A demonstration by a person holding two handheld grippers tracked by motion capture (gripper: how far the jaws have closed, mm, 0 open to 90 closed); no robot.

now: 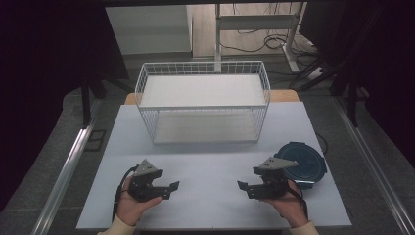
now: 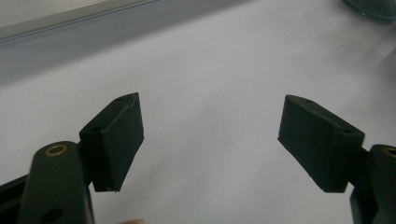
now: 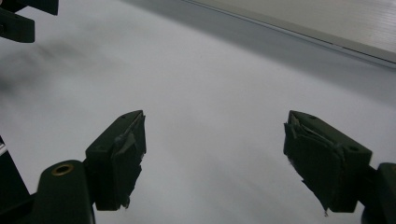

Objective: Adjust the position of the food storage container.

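Observation:
A white wire basket (image 1: 203,68) stands at the back middle of the white table (image 1: 210,161). A round dark blue lid or dish (image 1: 306,164) lies at the right, just behind my right hand. My left gripper (image 1: 172,189) rests low at the front left, pointing right, its jaws wide apart over bare table (image 2: 210,135). My right gripper (image 1: 242,188) sits at the front right, pointing left, also open with nothing between its worn pads (image 3: 126,158). The two grippers face each other across a gap. A dark blue edge of the dish (image 2: 373,7) shows in the left gripper view.
The table's front edge lies just below both hands. Metal rails (image 1: 68,166) run along the floor on either side. A desk frame and cables (image 1: 274,39) stand beyond the basket. The left gripper's jaw tips (image 3: 23,18) appear at the top left of the right gripper view.

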